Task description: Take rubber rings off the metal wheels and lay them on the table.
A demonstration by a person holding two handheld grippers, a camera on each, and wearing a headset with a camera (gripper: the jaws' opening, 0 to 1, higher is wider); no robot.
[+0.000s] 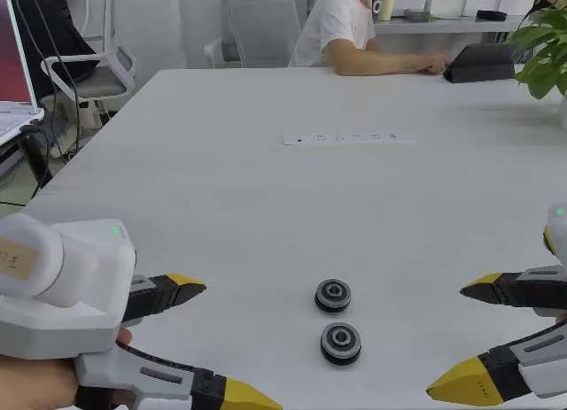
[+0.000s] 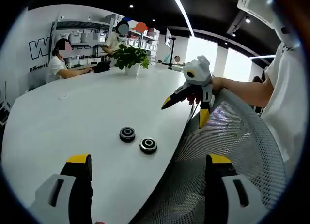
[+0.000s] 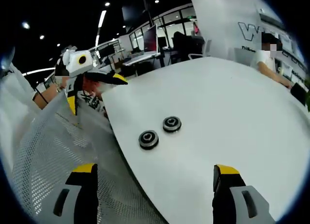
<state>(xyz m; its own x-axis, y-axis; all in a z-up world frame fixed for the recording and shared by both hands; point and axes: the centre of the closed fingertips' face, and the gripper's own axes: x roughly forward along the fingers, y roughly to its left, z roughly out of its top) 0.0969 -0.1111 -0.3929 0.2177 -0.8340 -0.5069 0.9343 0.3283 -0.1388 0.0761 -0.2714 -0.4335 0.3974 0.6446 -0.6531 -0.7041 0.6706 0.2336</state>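
Two small metal wheels with black rubber rings lie flat on the white table, close together near its front edge. The farther wheel and the nearer wheel are both untouched. My left gripper is open to their left, jaws spread wide with nothing between them. On the other side my right gripper is open too, and holds nothing. Each gripper faces the wheels from about a hand's width away.
A white power strip lies mid-table. At the far side a person sits by a dark tablet. A green plant stands at the right. A mesh chair is close to the table's front edge.
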